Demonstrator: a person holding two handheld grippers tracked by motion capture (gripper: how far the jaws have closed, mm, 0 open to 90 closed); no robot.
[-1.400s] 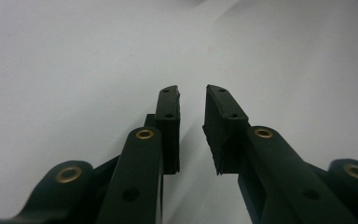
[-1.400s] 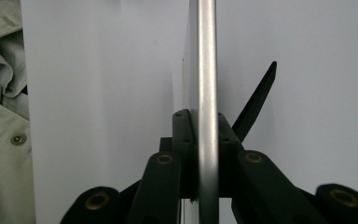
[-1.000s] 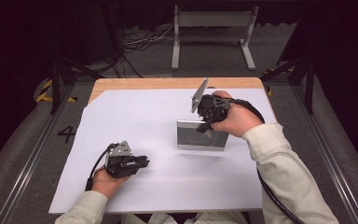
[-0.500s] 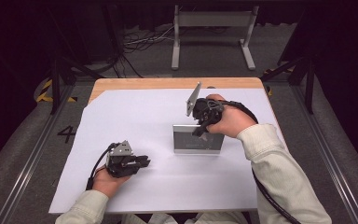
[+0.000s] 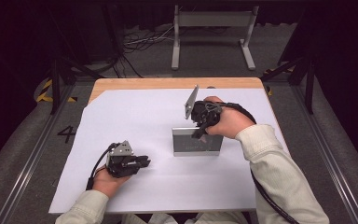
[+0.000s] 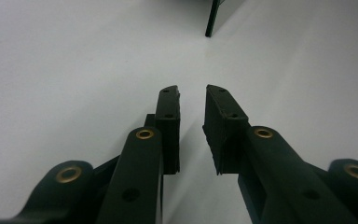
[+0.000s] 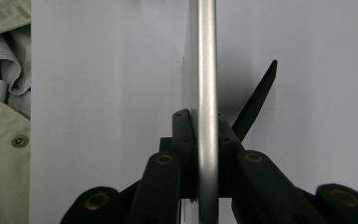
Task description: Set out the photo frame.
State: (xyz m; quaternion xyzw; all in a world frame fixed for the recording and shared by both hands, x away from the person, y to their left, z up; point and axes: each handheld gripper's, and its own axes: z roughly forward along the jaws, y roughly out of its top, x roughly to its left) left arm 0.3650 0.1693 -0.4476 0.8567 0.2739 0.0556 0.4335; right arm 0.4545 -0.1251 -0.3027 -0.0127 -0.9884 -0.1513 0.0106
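A silver rectangular frame (image 5: 196,142) stands upright on the white sheet (image 5: 135,116), right of the middle. My right gripper (image 5: 200,133) comes down on its top edge from above and is shut on it. In the right gripper view the frame's silver edge (image 7: 208,56) runs straight up between the two pads of my right gripper (image 7: 200,116), and a black prop (image 7: 256,102) sticks out behind it. My left gripper (image 5: 144,162) lies low on the sheet at the near left. Its jaws in the left gripper view (image 6: 191,93) stand slightly apart with nothing between them.
The sheet covers a wooden table (image 5: 168,83) with rails along both sides. A metal stand (image 5: 212,28) and cables lie on the floor beyond the far edge. A dark corner of the frame (image 6: 213,18) shows ahead of the left jaws. A pale sleeve (image 7: 2,116) is at the left.
The right hand has carried the frame a little to the left and nearer. The left hand has stayed where it was.
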